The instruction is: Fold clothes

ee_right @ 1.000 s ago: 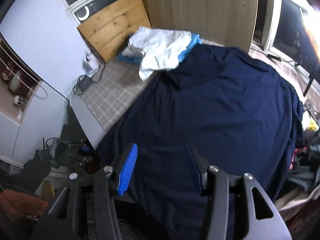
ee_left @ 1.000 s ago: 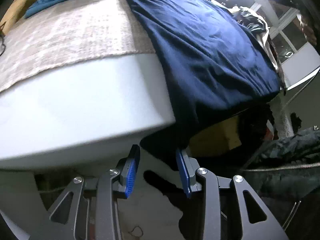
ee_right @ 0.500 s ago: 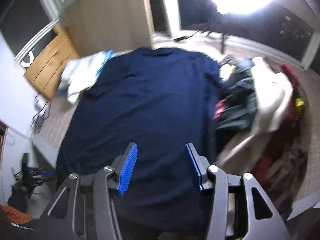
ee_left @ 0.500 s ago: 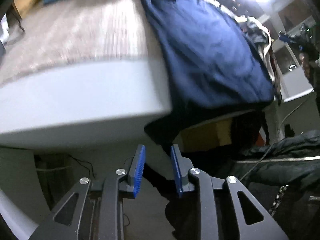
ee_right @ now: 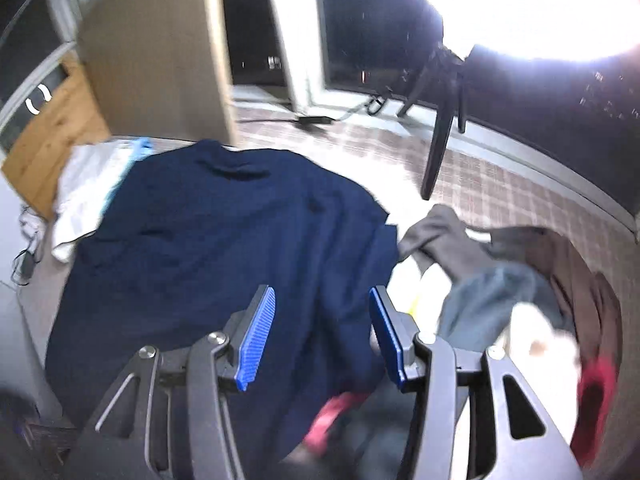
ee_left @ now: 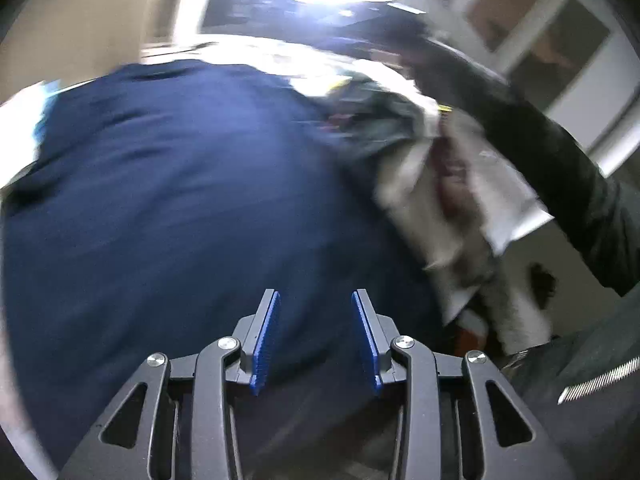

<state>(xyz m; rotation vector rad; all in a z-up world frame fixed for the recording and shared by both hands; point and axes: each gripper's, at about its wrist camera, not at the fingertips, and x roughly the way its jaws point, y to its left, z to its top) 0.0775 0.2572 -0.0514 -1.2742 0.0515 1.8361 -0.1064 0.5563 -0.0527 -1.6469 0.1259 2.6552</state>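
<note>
A navy blue shirt point(ee_left: 168, 200) lies spread flat over the table, its collar at the far end point(ee_right: 224, 216). My left gripper point(ee_left: 316, 316) hovers above the shirt's near part, its jaws opening with nothing between the blue pads. My right gripper point(ee_right: 322, 312) hangs over the shirt's right edge, open and empty. Both views are motion-blurred.
A heap of unfolded clothes point(ee_right: 500, 288) in grey, white, brown and red lies right of the shirt point(ee_left: 432, 184). A dark sleeve point(ee_left: 540, 152) reaches in at the right. White and light-blue folded items point(ee_right: 88, 184) sit at the far left. A tripod leg point(ee_right: 440, 136) stands beyond.
The left gripper swung up from below the table edge to above the shirt and its jaws widened. The right gripper moved right toward the clothes heap, still open.
</note>
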